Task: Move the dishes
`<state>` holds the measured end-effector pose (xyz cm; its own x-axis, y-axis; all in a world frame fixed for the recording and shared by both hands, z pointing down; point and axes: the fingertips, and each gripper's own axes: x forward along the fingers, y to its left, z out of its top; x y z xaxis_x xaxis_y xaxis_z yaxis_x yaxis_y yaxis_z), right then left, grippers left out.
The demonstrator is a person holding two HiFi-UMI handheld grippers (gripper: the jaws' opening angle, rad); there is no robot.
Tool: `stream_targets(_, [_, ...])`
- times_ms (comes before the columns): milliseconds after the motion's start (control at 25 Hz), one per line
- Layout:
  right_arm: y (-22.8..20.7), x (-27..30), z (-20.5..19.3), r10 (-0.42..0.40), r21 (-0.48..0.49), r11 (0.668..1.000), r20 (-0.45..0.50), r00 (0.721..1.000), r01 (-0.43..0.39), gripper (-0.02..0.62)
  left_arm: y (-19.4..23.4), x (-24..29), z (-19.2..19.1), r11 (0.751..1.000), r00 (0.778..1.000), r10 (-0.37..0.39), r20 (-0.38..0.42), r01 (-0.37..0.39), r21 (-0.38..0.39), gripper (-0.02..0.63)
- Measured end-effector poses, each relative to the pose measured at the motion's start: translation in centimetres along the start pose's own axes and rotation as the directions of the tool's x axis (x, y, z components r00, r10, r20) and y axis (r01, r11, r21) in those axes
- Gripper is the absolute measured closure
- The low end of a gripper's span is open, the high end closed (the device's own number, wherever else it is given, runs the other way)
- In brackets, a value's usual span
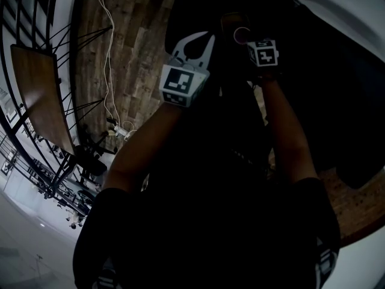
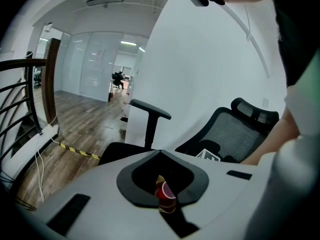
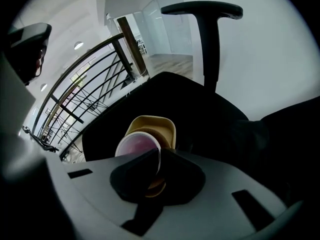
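The right gripper (image 3: pixel 157 158) had its jaws clamped on the pale rim of a round pink bowl (image 3: pixel 136 146), one jaw inside the bowl and one outside. The bowl looked smooth, and no contents could be made out in it. Right behind it, touching it, sat a mustard-yellow dish (image 3: pixel 156 126), squarish with rounded corners and a raised lip. Both were held up in the air over the black seat (image 3: pixel 195 101) of an office chair, whose padded black armrest (image 3: pixel 202 9) stood on a straight post. Farther off ran a black metal railing (image 3: pixel 82 81) with thin bars.

The left gripper (image 2: pixel 161 186) had its grey jaws close together, with only a narrow slit between them. In that slit showed a small red round piece (image 2: pixel 165 191) with a pale rim and a yellow sliver above it. Whether the jaws pinched it or it lay beyond them could not be told. Past them stood the chair's black mesh back (image 2: pixel 232 131), and a floor of brown wooden planks (image 2: pixel 82 119).
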<state>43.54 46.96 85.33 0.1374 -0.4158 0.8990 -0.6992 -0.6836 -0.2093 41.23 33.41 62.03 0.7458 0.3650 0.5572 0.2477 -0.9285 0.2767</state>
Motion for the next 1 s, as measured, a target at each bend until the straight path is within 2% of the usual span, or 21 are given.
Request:
stream_targets(240, [0.8,-2.0,0.1,-0.002,0.024,1.000,0.007,1.000,0.002,0.574,0.0,-1.2,0.7,1.000,1.000,-0.011,0.008,0.011,-0.012,0.611])
stream_targets(640, [4.2,-9.3,3.7,-0.045,0.100,0.994,0.118,0.992,0.034,0.574,-0.7,-4.5,2.1,0.998,0.997,-0.066,0.038,0.067,-0.019,0.611])
stream_targets(1000, [6.1,-14.4,7.0,-0.067,0.080,0.996,0.223,0.973,0.050,0.574,-1.5,-7.0,3.5,0.999,0.996,-0.041,0.077,0.038,0.033,0.611])
